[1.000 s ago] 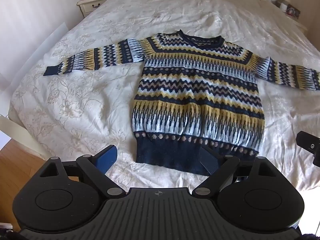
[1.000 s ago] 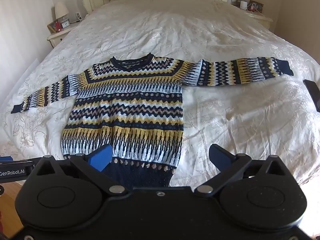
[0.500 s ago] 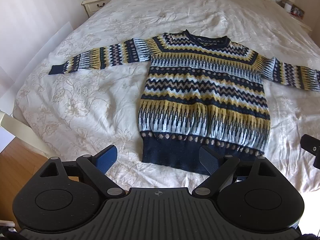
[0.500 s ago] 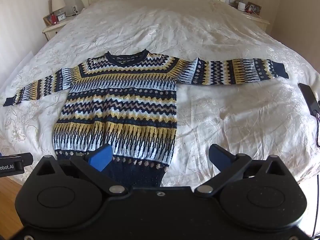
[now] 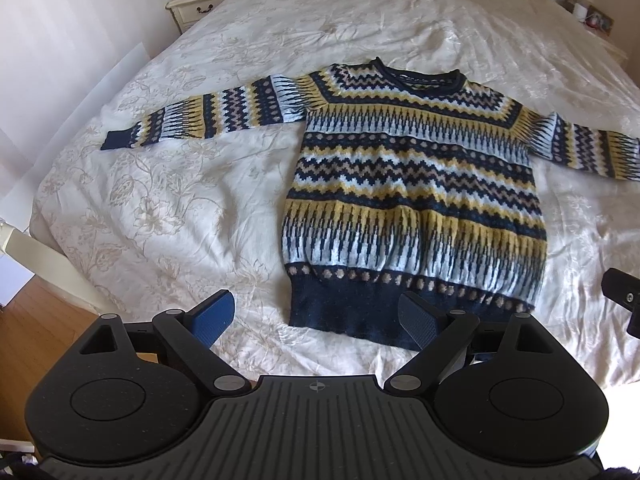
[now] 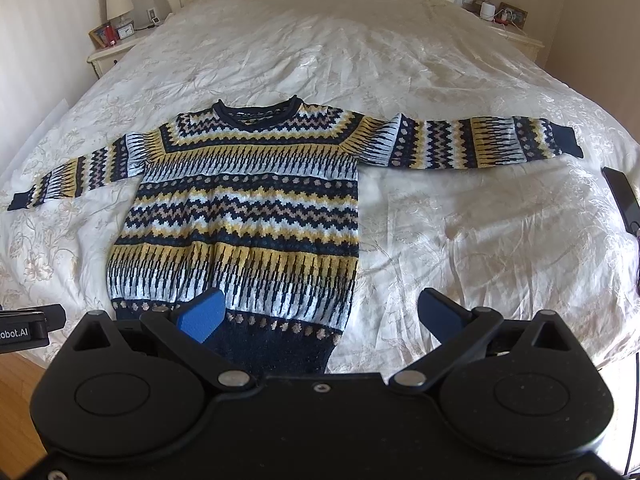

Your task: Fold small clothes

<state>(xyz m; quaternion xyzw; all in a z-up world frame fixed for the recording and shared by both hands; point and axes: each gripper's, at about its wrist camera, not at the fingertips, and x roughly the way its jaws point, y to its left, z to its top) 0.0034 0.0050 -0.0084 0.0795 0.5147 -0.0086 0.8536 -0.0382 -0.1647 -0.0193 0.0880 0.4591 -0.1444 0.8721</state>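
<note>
A knitted sweater (image 5: 412, 200) (image 6: 244, 216) in navy, yellow and pale blue bands lies flat and face up on the bed, both sleeves stretched out sideways, navy hem toward me. My left gripper (image 5: 316, 320) hovers open above the hem's left corner, nothing between its blue pads. My right gripper (image 6: 320, 316) is open too, above the hem's right corner and the bedspread beside it. Neither touches the cloth.
The white floral bedspread (image 5: 168, 200) covers a wide bed (image 6: 460, 248) with room on both sides of the sweater. A dark phone (image 6: 624, 200) lies at the bed's right edge. Nightstands (image 5: 200, 6) (image 6: 516, 38) flank the headboard. Wooden floor (image 5: 44, 320) shows at the lower left.
Both views have tilted slightly, so the sweater sits a little differently in each frame. The grippers stay wide open and the sweater lies as before.
</note>
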